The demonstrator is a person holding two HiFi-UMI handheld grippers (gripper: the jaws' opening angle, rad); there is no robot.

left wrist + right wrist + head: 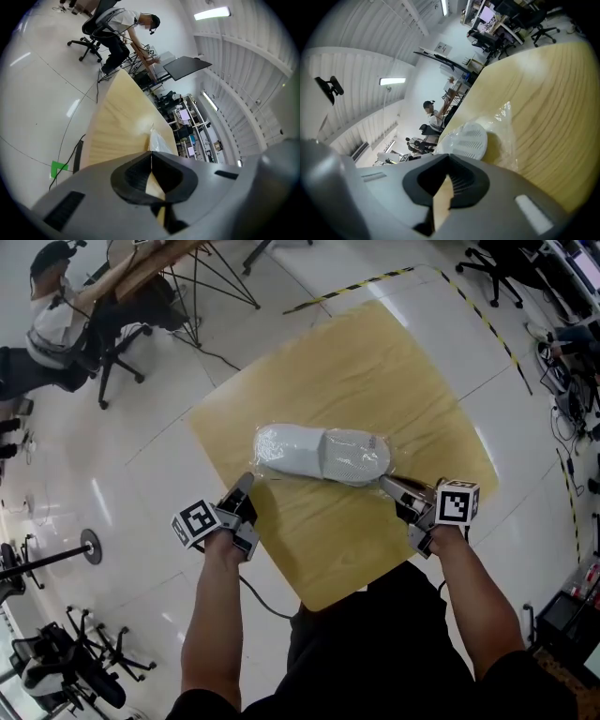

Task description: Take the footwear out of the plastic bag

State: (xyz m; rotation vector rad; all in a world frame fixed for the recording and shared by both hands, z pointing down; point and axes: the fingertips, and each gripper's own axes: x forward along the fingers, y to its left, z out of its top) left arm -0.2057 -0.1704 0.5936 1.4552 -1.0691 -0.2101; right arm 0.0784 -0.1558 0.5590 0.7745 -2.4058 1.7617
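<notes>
A pair of white slippers [309, 450] lies sealed in a clear plastic bag [379, 452] in the middle of the light wooden table [375, 362]. My left gripper [247, 482] sits at the bag's near left corner with its jaws shut. In the left gripper view the plastic bag [157, 139] rises straight out of the seam of the left gripper [151, 159]. My right gripper [384, 482] is shut at the bag's near right corner. In the right gripper view, a ribbed slipper sole [467, 140] under crinkled film lies just past the right gripper [449, 161].
The table's near corner lies between my arms. A person [52, 324] sits on an office chair at the far left beside a desk on tripod legs [211, 277]. Yellow-black tape [356, 282] marks the floor behind the table. A cable [258, 601] runs over the floor.
</notes>
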